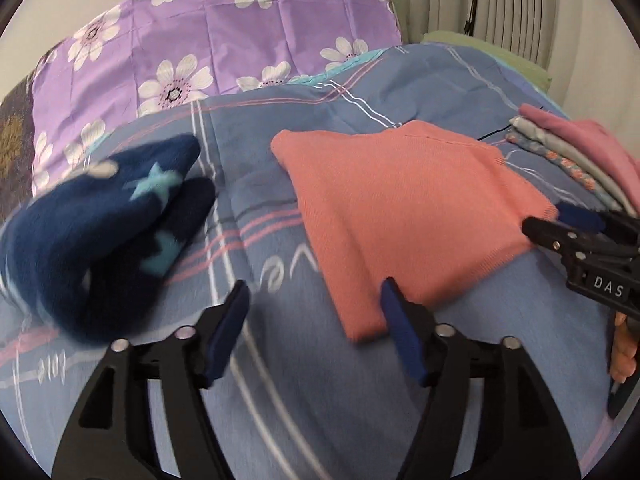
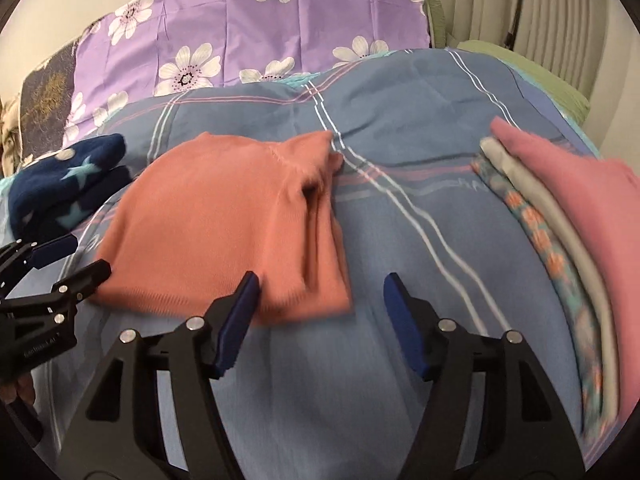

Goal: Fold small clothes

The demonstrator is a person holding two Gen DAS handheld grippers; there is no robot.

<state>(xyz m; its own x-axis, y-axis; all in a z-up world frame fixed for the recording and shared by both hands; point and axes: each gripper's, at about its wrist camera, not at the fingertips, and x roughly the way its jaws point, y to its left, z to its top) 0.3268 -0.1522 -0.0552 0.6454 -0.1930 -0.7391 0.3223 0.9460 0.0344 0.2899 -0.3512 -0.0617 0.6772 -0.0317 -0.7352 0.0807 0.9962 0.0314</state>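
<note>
A folded salmon-orange knit garment (image 1: 404, 216) lies flat on the blue plaid bedcover (image 1: 320, 400); it also shows in the right wrist view (image 2: 224, 224). My left gripper (image 1: 316, 320) is open and empty, its right fingertip at the garment's near corner. My right gripper (image 2: 320, 312) is open and empty, just at the garment's near right corner; it shows in the left wrist view (image 1: 556, 228) at the garment's right edge. A dark blue fleece garment with light stars (image 1: 104, 232) lies crumpled to the left.
A stack of folded clothes, pink on top (image 2: 560, 216), lies at the right; it also shows in the left wrist view (image 1: 580, 152). A purple flowered pillow (image 1: 224, 40) sits at the back. A green sheet edge (image 2: 532, 68) and a ribbed radiator (image 1: 520, 0) are at the far right.
</note>
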